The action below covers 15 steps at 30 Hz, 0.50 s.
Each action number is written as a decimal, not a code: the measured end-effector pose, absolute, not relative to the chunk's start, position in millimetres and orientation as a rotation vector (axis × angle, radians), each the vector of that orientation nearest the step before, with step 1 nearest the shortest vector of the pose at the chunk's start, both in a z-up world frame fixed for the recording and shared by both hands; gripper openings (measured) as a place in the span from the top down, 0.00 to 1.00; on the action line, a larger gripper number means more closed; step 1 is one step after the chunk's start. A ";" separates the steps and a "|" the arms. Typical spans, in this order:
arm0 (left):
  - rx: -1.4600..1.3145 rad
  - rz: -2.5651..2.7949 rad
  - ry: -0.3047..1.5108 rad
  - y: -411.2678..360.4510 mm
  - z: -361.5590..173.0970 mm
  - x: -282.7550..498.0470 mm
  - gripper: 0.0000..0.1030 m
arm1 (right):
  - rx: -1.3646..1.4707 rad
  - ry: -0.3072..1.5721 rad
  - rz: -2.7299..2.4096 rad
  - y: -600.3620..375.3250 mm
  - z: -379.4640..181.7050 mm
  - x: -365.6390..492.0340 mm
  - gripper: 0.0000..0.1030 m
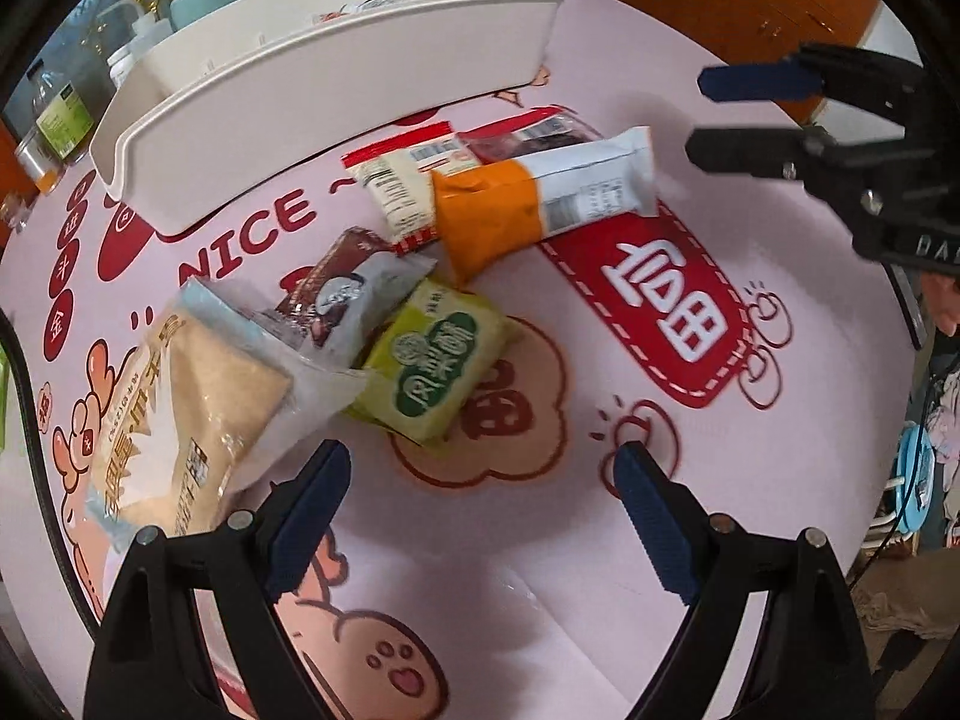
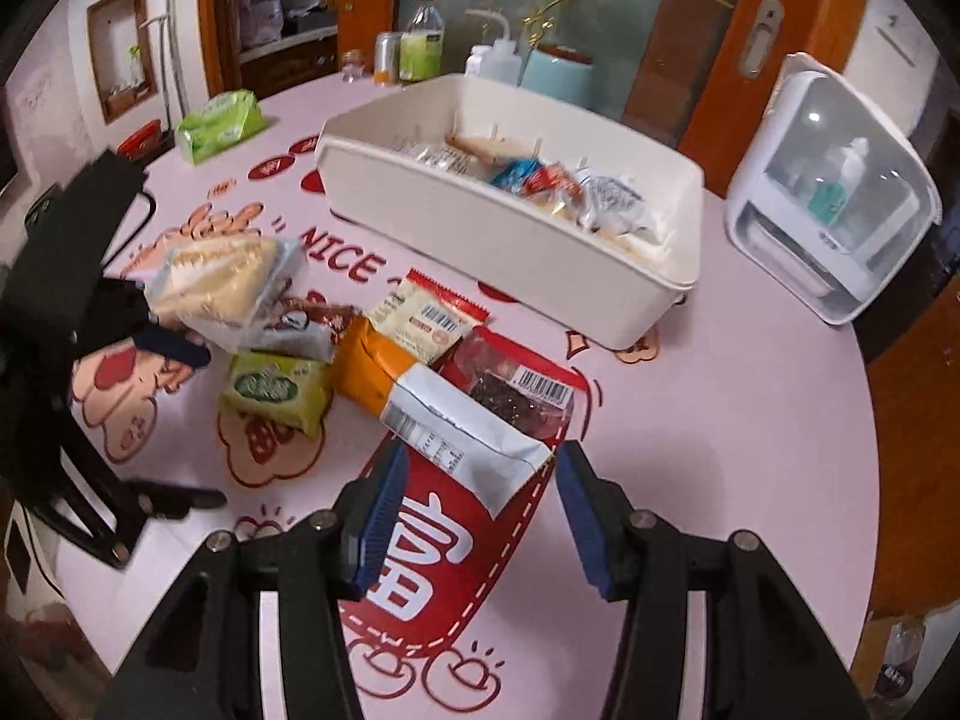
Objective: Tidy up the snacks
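Several snack packs lie in a loose pile on the pink table: an orange-and-white pack (image 1: 540, 198) (image 2: 432, 408), a green pack (image 1: 438, 360) (image 2: 276, 390), a large clear pack of crackers (image 1: 180, 408) (image 2: 222, 282), a brown pack (image 1: 342, 288), a red-trimmed cream pack (image 1: 396, 192) (image 2: 420, 318) and a dark red pack (image 2: 510, 384). A cream bin (image 1: 336, 90) (image 2: 510, 240) behind them holds several snacks. My left gripper (image 1: 480, 516) is open, just short of the green pack. My right gripper (image 2: 474, 516) is open, with the orange-and-white pack's white end between its fingertips; it also shows in the left wrist view (image 1: 714, 114).
A green tissue pack (image 2: 222, 123), bottles (image 2: 420, 42) and a light blue jar (image 2: 558, 75) stand at the table's far edge. A white appliance (image 2: 834, 192) stands at the right. The left gripper's body (image 2: 72, 312) sits at the left of the pile.
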<state>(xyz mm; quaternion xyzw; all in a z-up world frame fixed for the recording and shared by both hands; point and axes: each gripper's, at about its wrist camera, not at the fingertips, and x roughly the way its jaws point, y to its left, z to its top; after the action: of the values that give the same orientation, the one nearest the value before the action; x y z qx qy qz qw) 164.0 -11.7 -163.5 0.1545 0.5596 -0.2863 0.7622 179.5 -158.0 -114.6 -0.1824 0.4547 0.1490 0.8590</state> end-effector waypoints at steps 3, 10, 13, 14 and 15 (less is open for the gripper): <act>0.338 -0.620 1.218 -11.1 -166.6 171.9 0.14 | -0.435 0.967 0.353 -152.8 -129.3 186.0 0.50; 0.377 -0.641 1.193 -17.3 -165.0 185.2 0.14 | -0.500 0.986 0.420 -139.2 -147.4 202.6 0.50; 0.389 -0.653 1.192 -20.2 -164.4 192.0 0.14 | -0.522 0.988 0.450 -134.3 -151.5 207.3 0.50; 0.394 -0.659 1.190 -20.7 -163.9 193.8 0.14 | -0.527 0.994 0.463 -133.0 -153.6 208.8 0.50; 0.397 -0.664 1.190 -23.0 -162.9 196.9 0.14 | -0.528 1.008 0.472 -132.1 -156.6 210.7 0.50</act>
<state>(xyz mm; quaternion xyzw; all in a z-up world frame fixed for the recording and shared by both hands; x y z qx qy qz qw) 196.9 -23.0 -162.9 0.1824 0.5461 -0.3047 0.7587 210.7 -132.1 -156.6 -0.2476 0.4728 0.2215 0.8162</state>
